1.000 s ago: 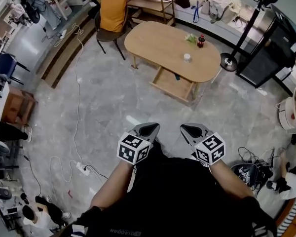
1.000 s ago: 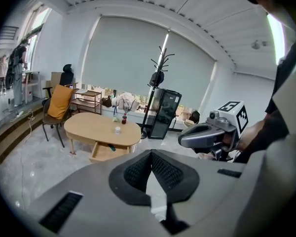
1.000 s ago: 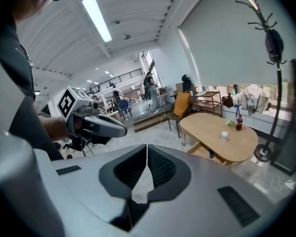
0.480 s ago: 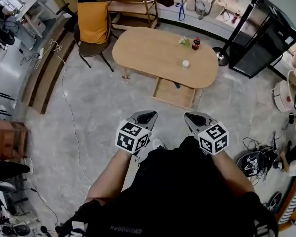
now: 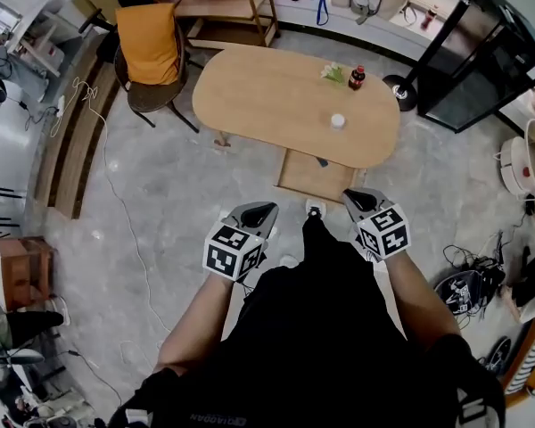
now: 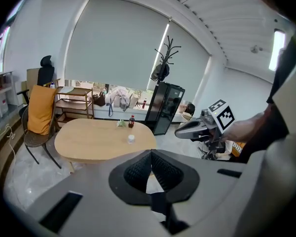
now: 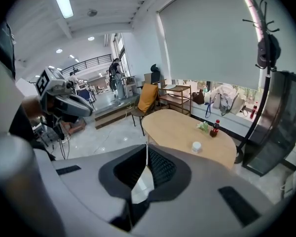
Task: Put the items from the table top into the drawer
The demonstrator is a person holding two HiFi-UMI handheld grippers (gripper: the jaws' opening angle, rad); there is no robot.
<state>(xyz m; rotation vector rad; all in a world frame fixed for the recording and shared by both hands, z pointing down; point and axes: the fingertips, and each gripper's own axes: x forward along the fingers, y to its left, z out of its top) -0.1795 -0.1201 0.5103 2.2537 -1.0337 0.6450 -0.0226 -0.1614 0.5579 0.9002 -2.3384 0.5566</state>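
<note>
The person stands a little back from the oval wooden table [image 5: 267,96], with both tools held out low in front of the body and pointing down toward the floor. The left gripper [image 5: 264,211] has its fingers [image 6: 138,171] pressed together at the tips; there is nothing between them, only floor showing through the gap behind. The right gripper [image 5: 358,200] is the same: its two dark ribbed pads [image 7: 160,168] meet in a thin line and carry nothing. Neither tool touches anything.

The items are all on the far right part of the table top, well apart from both grippers. A dark bottle [image 5: 358,78] with a red cap stands near the far edge, a small green thing [image 5: 334,73] lies just beside it, and a small white container [image 5: 338,121] sits alone, nearer the person.

The drawer [image 5: 299,178] is pulled out under the near edge of the table, just ahead of the right gripper, with one small dark object [image 5: 322,160] lying in it. A chair [image 5: 152,92] draped in orange cloth stands at the table's left end.
</note>
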